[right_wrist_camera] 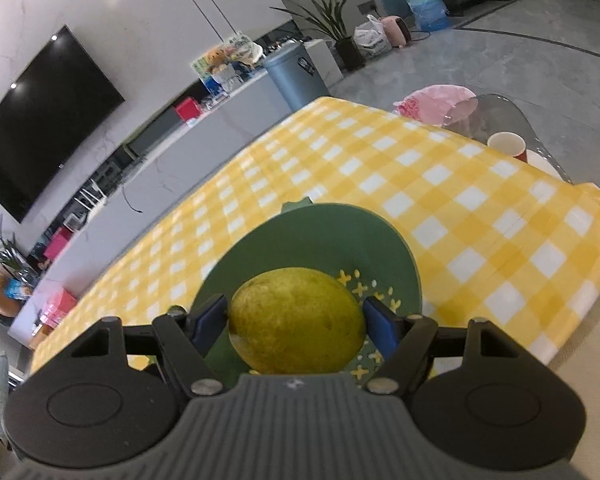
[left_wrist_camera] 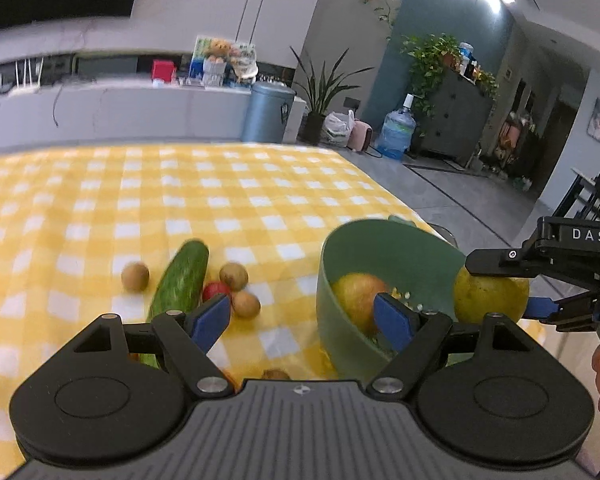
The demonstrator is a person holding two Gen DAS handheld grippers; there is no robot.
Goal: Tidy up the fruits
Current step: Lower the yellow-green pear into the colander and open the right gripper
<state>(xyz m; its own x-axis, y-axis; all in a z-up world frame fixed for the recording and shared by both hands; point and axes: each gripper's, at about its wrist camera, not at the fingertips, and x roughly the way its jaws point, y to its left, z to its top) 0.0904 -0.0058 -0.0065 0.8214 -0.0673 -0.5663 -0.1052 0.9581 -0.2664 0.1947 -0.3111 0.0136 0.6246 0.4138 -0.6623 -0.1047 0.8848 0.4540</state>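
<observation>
My right gripper [right_wrist_camera: 296, 320] is shut on a yellow-green pear [right_wrist_camera: 296, 320] and holds it over the near rim of the green bowl [right_wrist_camera: 300, 232]. In the left wrist view the same pear [left_wrist_camera: 490, 296] hangs at the right rim of the green bowl [left_wrist_camera: 380, 244], held by the right gripper [left_wrist_camera: 500, 292]. An orange-red fruit [left_wrist_camera: 358, 296] lies inside the bowl. My left gripper [left_wrist_camera: 304, 320] is open and empty, above the table left of the bowl. A cucumber [left_wrist_camera: 182, 276], a small red fruit [left_wrist_camera: 215, 290] and three small brown fruits [left_wrist_camera: 135, 276] lie on the cloth.
The table has a yellow checked cloth [left_wrist_camera: 140, 200]; its right edge runs just past the bowl. In the right wrist view a red cup [right_wrist_camera: 508, 146], a white plate and a pink bag [right_wrist_camera: 432, 104] sit at the far corner. A grey bin [left_wrist_camera: 266, 112] stands beyond the table.
</observation>
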